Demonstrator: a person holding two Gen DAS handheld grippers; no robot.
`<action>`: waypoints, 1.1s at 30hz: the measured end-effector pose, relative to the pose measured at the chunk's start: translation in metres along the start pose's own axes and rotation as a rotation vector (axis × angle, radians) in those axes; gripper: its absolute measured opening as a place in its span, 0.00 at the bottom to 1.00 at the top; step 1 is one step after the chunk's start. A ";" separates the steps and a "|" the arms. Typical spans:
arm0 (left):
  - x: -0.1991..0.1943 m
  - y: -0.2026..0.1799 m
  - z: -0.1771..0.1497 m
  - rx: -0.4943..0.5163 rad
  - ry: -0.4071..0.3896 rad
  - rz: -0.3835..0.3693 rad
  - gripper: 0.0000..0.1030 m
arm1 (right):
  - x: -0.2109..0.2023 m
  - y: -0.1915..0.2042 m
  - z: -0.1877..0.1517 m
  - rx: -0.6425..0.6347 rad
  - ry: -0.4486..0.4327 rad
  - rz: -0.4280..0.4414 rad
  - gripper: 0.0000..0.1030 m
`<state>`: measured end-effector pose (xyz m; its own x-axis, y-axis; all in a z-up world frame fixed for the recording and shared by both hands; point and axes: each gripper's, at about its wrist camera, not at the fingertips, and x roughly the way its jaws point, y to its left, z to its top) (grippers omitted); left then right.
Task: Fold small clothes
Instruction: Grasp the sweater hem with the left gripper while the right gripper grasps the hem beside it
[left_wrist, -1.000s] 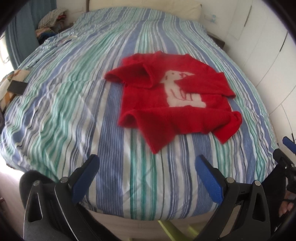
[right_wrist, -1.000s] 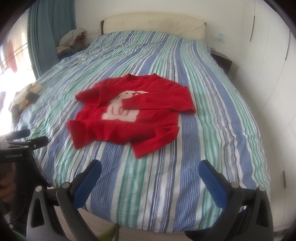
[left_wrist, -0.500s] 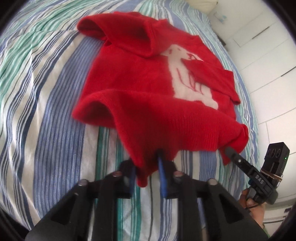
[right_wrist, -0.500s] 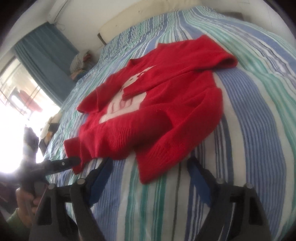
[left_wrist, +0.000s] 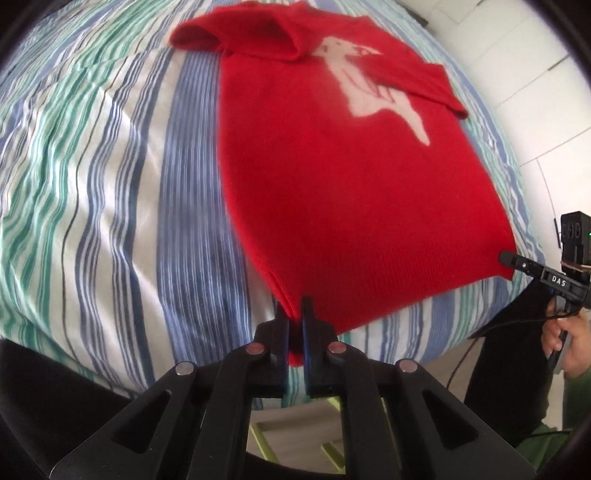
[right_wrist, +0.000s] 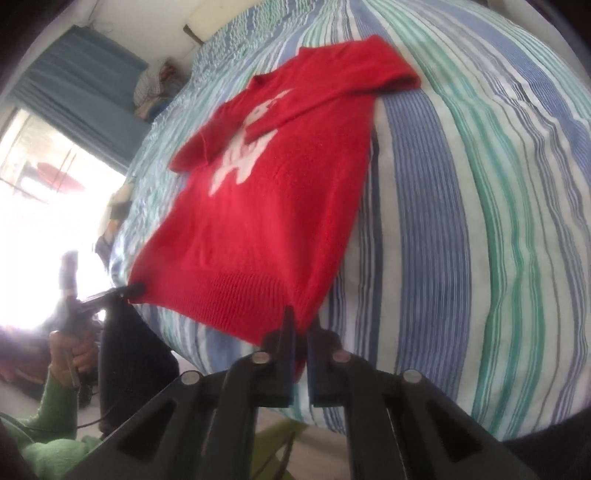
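Striped bed (left_wrist: 110, 184): both tongs (left_wrist: 295, 314) (right_wrist: 301, 325) clamp the red sweater's (left_wrist: 351, 184) hem corners.

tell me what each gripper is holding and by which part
Both hold the red sweater by its bottom hem: the left gripper is shut on the hem's left corner, the right gripper on its right corner.

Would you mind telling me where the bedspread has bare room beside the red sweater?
The striped bedspread is bare left of the red sweater and bare again on its right. It is crowded at the near hem, where the left gripper and right gripper each clamp a corner.
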<state>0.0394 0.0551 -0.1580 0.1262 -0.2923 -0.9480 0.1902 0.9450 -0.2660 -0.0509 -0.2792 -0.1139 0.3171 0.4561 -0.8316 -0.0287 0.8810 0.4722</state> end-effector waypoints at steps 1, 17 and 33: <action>0.004 0.002 -0.005 -0.014 0.010 0.017 0.04 | 0.013 -0.003 -0.003 0.008 0.022 -0.024 0.05; 0.030 0.001 -0.015 -0.066 -0.039 0.124 0.03 | 0.061 -0.012 -0.017 0.027 0.028 -0.274 0.01; -0.004 0.024 -0.038 -0.133 -0.018 0.117 0.27 | 0.026 -0.032 -0.040 0.233 -0.025 -0.178 0.22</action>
<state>0.0066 0.0847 -0.1677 0.1580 -0.1809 -0.9707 0.0430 0.9834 -0.1762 -0.0795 -0.2903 -0.1624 0.3213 0.2907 -0.9013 0.2475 0.8929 0.3762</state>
